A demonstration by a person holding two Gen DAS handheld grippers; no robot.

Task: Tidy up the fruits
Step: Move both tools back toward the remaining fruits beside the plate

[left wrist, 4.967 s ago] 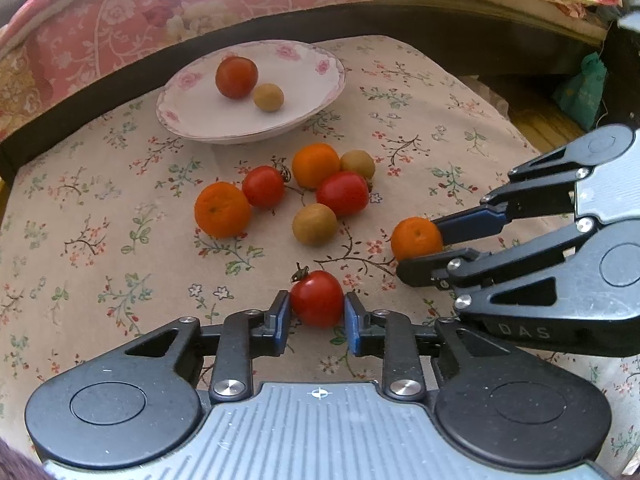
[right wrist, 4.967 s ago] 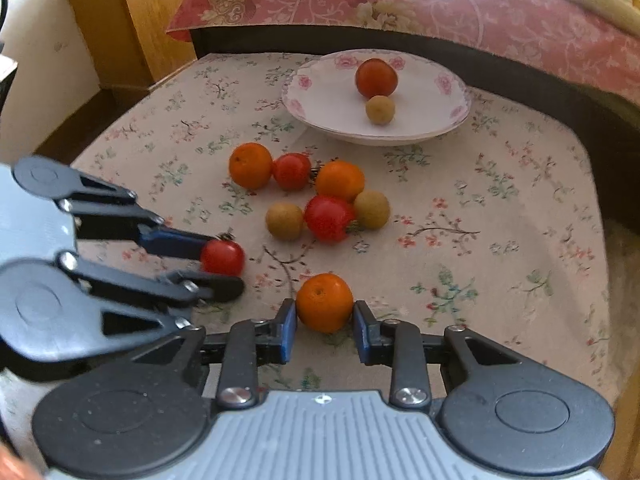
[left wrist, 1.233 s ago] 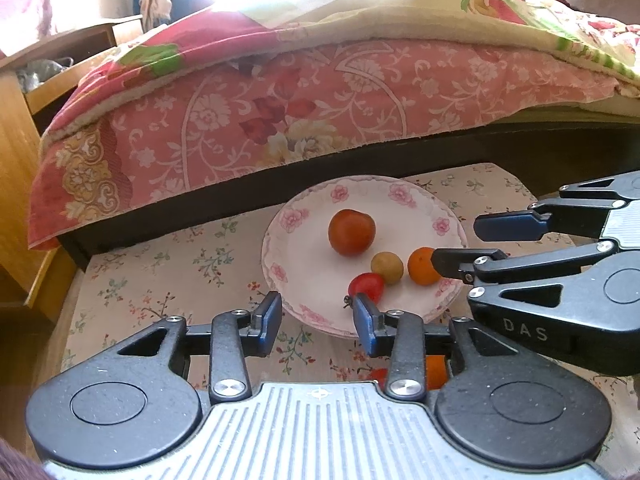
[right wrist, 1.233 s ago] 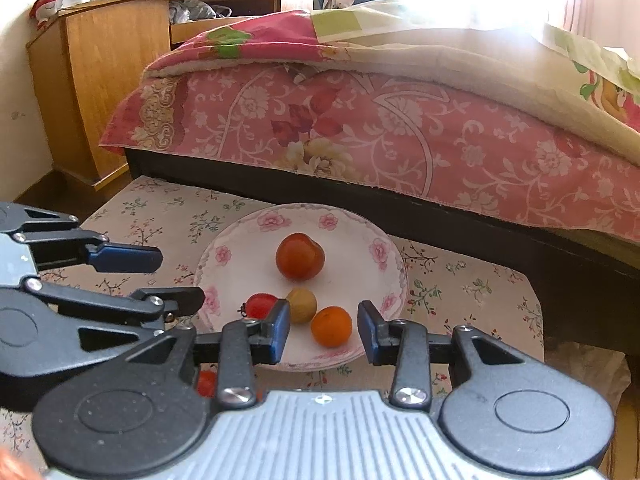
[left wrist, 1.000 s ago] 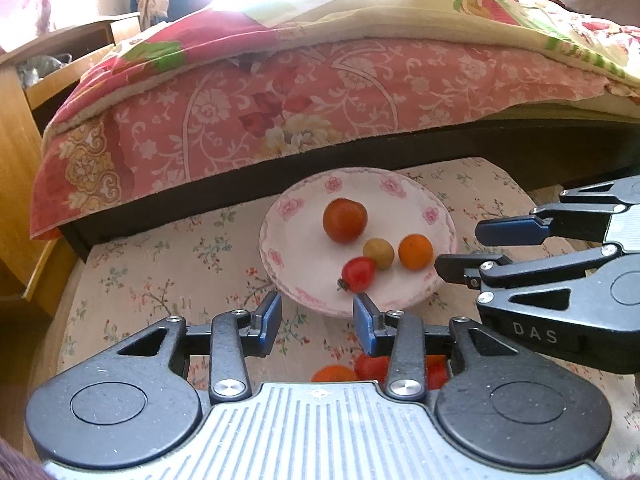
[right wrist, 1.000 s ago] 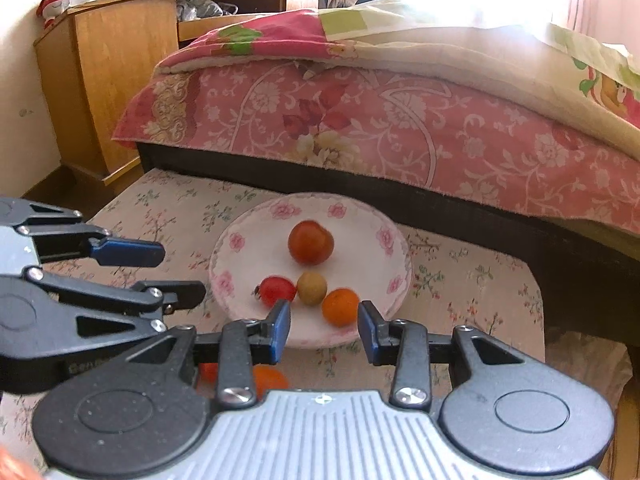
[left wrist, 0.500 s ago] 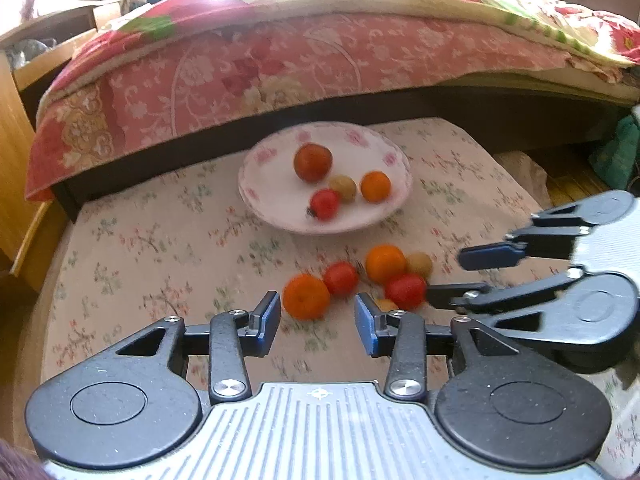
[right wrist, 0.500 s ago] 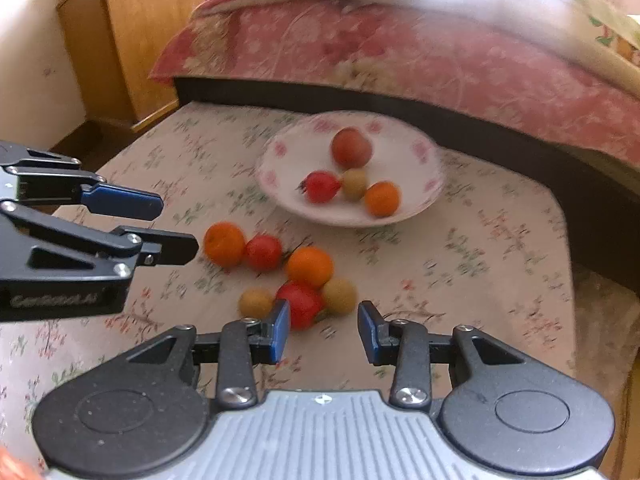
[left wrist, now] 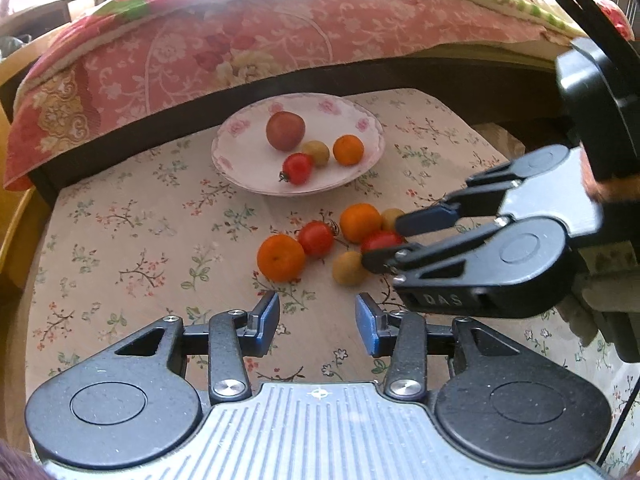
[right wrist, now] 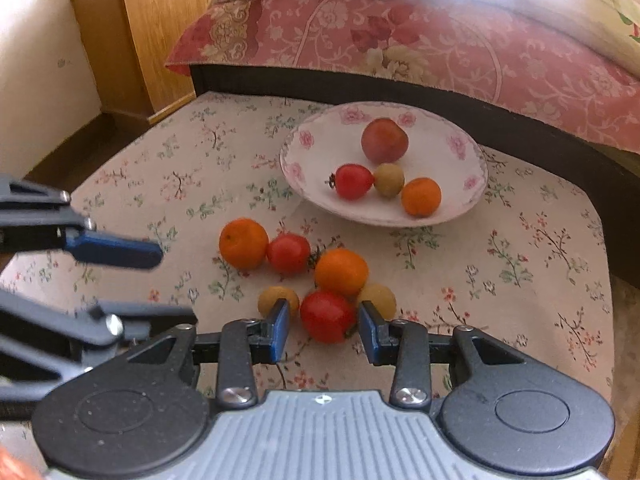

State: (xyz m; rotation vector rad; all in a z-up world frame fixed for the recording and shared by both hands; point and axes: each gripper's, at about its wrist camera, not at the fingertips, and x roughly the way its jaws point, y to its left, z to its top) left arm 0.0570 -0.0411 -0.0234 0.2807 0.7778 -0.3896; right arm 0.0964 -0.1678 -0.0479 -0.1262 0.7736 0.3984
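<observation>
A white floral plate [left wrist: 240, 168] [right wrist: 468, 200] holds a large reddish fruit [left wrist: 285, 131], a small tomato [left wrist: 297, 168], a tan fruit [left wrist: 316, 152] and an orange [left wrist: 348, 149]. Loose on the cloth lie two oranges [right wrist: 243, 243] [right wrist: 341, 272], two tomatoes [right wrist: 288, 253] [right wrist: 327, 316] and two tan fruits [right wrist: 276, 298] [right wrist: 380, 298]. My right gripper [right wrist: 323, 330] is open, its jaws on either side of the near tomato. My left gripper [left wrist: 317, 322] is open and empty, just short of an orange [left wrist: 281, 257].
The fruit sits on a flower-print cloth [left wrist: 140, 240] over a low table. A bed with a pink quilt [left wrist: 240, 40] runs along the far side. A wooden cabinet [right wrist: 152, 32] stands at the left. The table edge drops off at the right [right wrist: 608, 280].
Both grippers have dropped lower and come forward toward the loose fruit. The right gripper now straddles the near tomato. The plate's contents have not changed in the last second.
</observation>
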